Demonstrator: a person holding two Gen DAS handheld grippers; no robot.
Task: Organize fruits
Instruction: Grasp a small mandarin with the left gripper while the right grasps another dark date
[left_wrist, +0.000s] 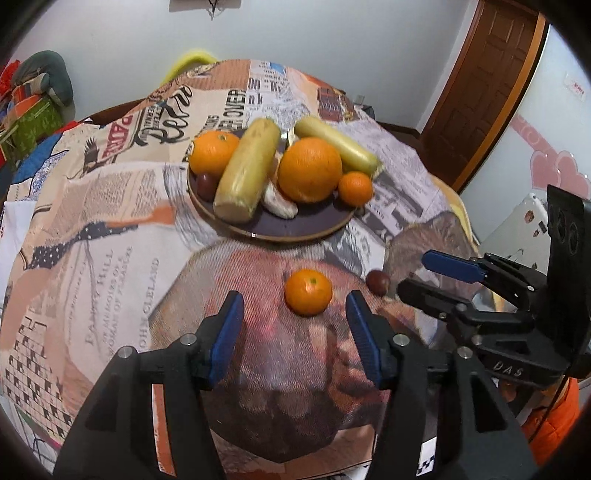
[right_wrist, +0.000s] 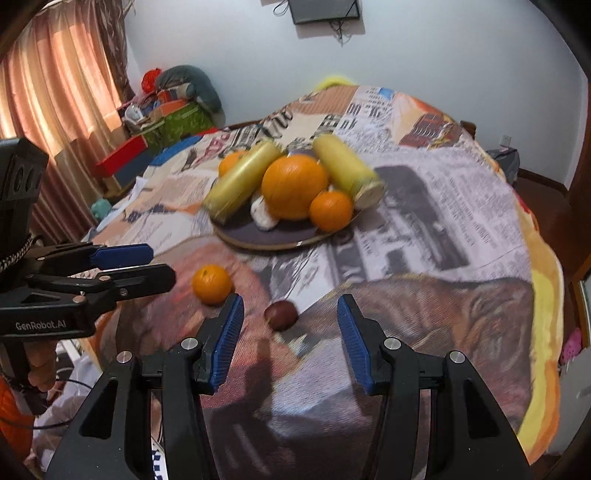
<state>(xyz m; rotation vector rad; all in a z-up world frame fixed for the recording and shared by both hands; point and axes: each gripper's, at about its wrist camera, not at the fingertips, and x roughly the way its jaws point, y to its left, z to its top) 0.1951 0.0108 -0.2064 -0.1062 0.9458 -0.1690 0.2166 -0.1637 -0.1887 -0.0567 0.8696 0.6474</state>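
Observation:
A dark round plate (left_wrist: 295, 229) (right_wrist: 258, 236) on the cloth holds oranges, two yellow corn cobs and a small dark fruit. A loose small orange (left_wrist: 308, 291) (right_wrist: 211, 284) lies on the cloth just ahead of my open, empty left gripper (left_wrist: 293, 302), between its fingertips. A loose dark red fruit (left_wrist: 378, 282) (right_wrist: 280, 314) lies ahead of my open, empty right gripper (right_wrist: 290, 306). The right gripper also shows in the left wrist view (left_wrist: 421, 273), and the left gripper in the right wrist view (right_wrist: 159, 266).
A printed newspaper-pattern cloth (left_wrist: 110, 221) (right_wrist: 443, 221) covers the table. Boxes and bags (right_wrist: 166, 110) are piled by the wall at the left, next to curtains (right_wrist: 55, 92). A wooden door (left_wrist: 487, 74) stands at the right.

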